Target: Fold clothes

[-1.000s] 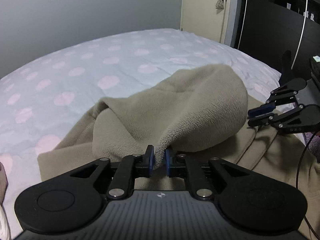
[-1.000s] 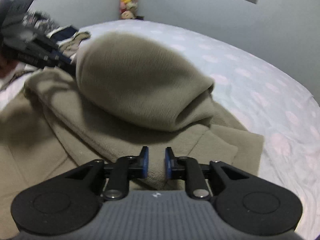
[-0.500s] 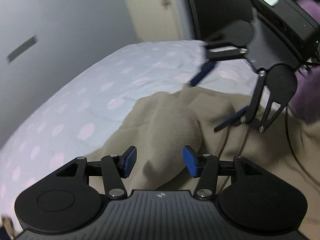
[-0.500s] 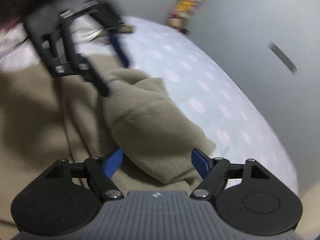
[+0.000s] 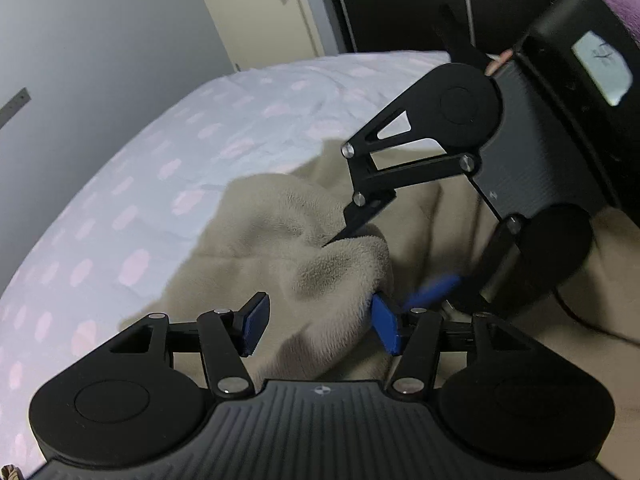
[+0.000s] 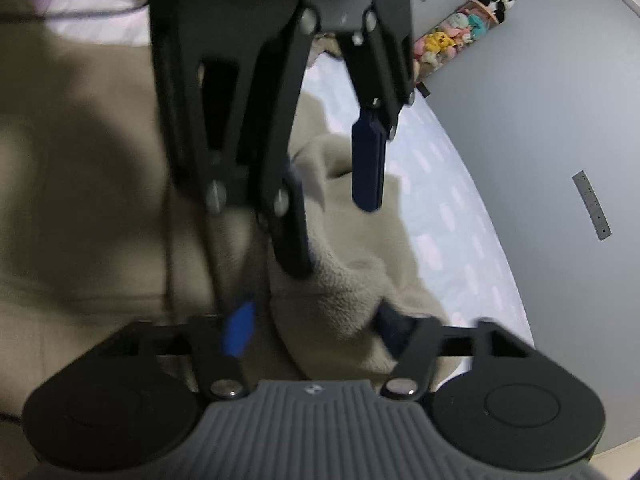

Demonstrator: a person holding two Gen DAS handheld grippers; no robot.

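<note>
Left wrist view, beige fleece (image 5: 304, 240) bunched between spread left gripper (image 5: 320, 322), right gripper (image 6: 312, 330) likewise apart.

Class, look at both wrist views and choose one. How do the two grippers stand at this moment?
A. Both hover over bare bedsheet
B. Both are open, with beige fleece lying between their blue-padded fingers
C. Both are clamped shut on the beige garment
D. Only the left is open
B: the left gripper and the right gripper each show their blue pads set wide apart, with the beige fleece garment bunched loosely between them.
</note>
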